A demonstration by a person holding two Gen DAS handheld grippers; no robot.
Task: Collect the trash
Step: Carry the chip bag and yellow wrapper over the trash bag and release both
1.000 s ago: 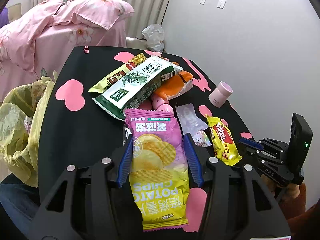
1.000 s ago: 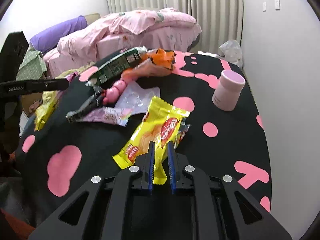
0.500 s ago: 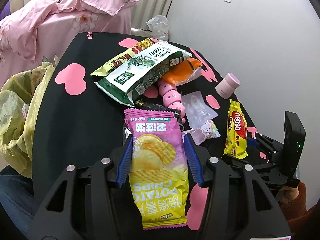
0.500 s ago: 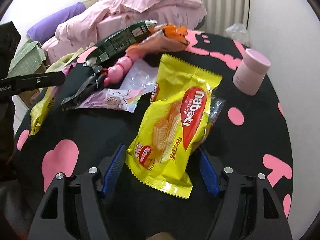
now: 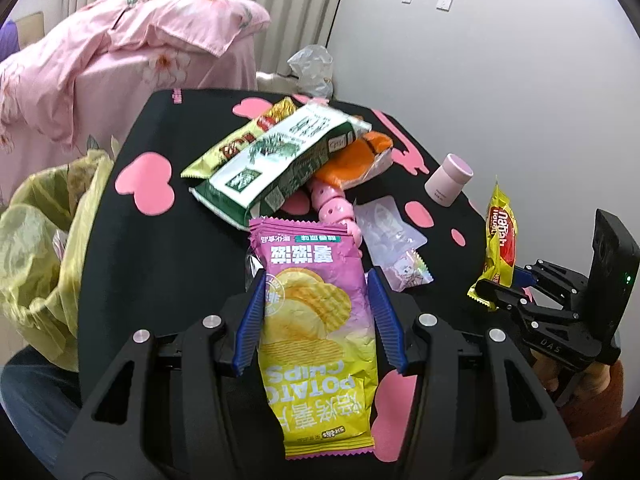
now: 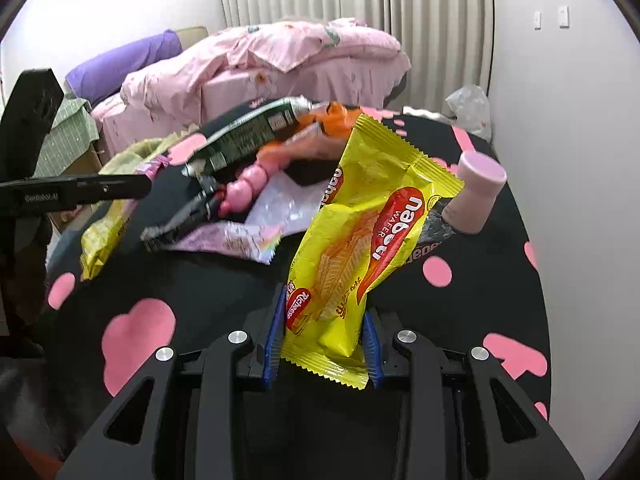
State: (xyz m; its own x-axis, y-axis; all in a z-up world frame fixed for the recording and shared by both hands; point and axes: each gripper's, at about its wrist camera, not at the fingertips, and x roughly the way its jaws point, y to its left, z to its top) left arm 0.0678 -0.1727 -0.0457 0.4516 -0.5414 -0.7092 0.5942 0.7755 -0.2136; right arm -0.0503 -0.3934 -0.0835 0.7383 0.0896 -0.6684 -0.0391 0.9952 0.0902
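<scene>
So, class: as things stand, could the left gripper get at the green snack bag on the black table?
Probably not yet. The left gripper is shut on the pink potato chips bag, so its jaws are occupied. The green snack bag lies ahead on top of the pile, uncovered; only the held bag blocks a grasp.

Glossy foil wrappers, matt cloth, ribbed plastic

Crinkled shiny film on wafer packet [image 6: 360, 240] and chips bag [image 5: 316, 312]; matt black tablecloth [image 5: 168, 264]; ribbed blue pads [image 5: 250, 324]; thin translucent bin liner [image 5: 44, 240] at nine o'clock.
</scene>
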